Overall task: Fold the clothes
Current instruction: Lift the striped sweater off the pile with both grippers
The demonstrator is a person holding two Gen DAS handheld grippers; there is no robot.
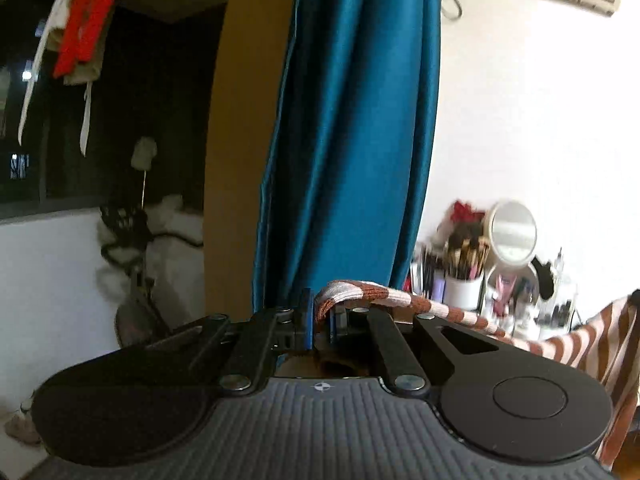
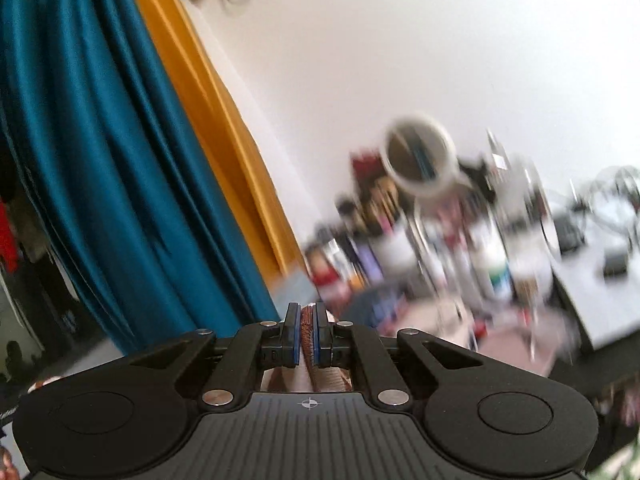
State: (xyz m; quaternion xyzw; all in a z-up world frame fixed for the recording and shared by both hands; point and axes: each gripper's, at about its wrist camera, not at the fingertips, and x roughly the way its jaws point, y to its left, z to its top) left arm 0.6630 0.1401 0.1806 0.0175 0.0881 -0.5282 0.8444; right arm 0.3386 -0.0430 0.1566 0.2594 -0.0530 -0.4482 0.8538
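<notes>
A brown-and-white striped knit garment (image 1: pixel 552 344) is held up in the air. My left gripper (image 1: pixel 322 322) is shut on one edge of it; the cloth runs from the pads to the right and hangs down at the right side of the left wrist view. My right gripper (image 2: pixel 307 334) is shut on a bunched fold of the same striped garment (image 2: pixel 307 330), pinched between the blue pads. Most of the garment is hidden below both grippers.
A teal curtain (image 1: pixel 352 128) and a yellow curtain (image 2: pixel 208 92) hang ahead. A dresser top with a round mirror (image 1: pixel 513 234), brush cups and bottles stands at the right by a white wall. Clothes (image 1: pixel 86 20) hang by a dark window at the left.
</notes>
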